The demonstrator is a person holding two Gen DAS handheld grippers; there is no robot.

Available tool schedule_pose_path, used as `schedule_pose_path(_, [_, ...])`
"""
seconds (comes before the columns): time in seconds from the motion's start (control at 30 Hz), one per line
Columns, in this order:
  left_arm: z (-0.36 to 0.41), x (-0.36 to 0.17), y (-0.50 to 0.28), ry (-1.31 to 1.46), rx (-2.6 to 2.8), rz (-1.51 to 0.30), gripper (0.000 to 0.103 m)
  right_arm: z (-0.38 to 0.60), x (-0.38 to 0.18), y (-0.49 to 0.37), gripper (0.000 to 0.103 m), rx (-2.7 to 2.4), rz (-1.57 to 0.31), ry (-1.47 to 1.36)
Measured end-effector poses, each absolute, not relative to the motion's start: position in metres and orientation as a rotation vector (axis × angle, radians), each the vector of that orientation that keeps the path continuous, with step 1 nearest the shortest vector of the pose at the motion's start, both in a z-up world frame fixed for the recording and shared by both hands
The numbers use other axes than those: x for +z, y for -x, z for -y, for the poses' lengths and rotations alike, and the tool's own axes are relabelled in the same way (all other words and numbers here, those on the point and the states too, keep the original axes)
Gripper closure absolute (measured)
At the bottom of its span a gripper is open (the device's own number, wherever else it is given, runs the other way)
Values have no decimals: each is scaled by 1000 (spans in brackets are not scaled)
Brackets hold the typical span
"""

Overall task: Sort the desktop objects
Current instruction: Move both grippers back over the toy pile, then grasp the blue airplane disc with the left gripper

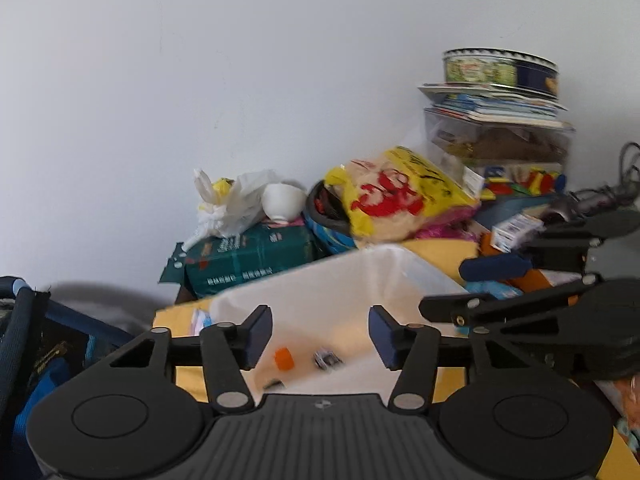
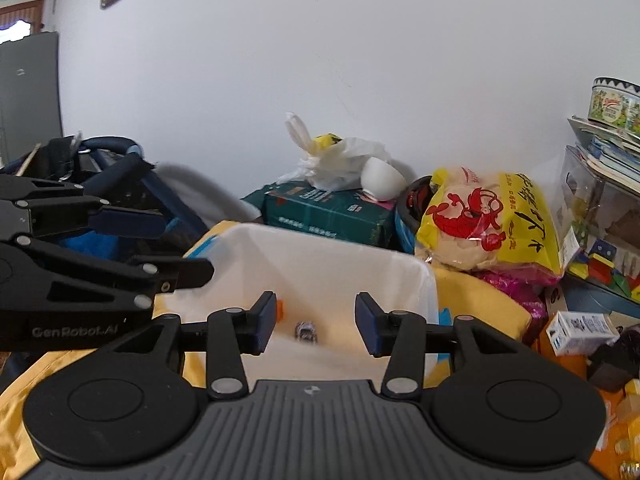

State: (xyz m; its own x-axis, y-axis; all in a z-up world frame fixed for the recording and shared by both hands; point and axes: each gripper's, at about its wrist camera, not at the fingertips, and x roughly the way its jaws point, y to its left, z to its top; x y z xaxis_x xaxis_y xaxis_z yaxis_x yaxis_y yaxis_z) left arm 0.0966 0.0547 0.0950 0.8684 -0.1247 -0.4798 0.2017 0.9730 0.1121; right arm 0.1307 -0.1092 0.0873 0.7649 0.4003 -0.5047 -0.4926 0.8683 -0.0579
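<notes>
Left gripper (image 1: 320,336) hangs with jaws apart and empty above the white bin (image 1: 420,276), where an orange block (image 1: 284,359) lies. Right gripper (image 2: 316,322), jaws likewise spread and empty, overlooks that bin (image 2: 424,280).

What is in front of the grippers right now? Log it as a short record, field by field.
left gripper: open, nothing between the pads, over the bin
right gripper: open, empty, over the same bin
white bin: on a yellow cloth
bin contents: orange block, small dark patterned piece
behind bin: green package, yellow snack bag
on green package: white bowl, on its side
</notes>
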Motion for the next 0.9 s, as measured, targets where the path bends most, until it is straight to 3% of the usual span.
schedule_pose_path(0.13, [-51, 86, -64, -142, -170, -533, 44, 120, 81, -102, 54, 521, -519, 193])
schedule_pose_path(0.23, [-53, 71, -39, -106, -145, -569, 38, 123, 71, -81, 51, 528, -540, 213])
schedule_pose_path(0.5, [-51, 5, -5, 18, -96, -774, 38, 128, 18, -53, 51, 554, -674, 209])
schedule_pose_path(0.9, [-43, -33, 27, -8, -106, -838, 38, 133, -21, -31, 51, 583, -770, 274])
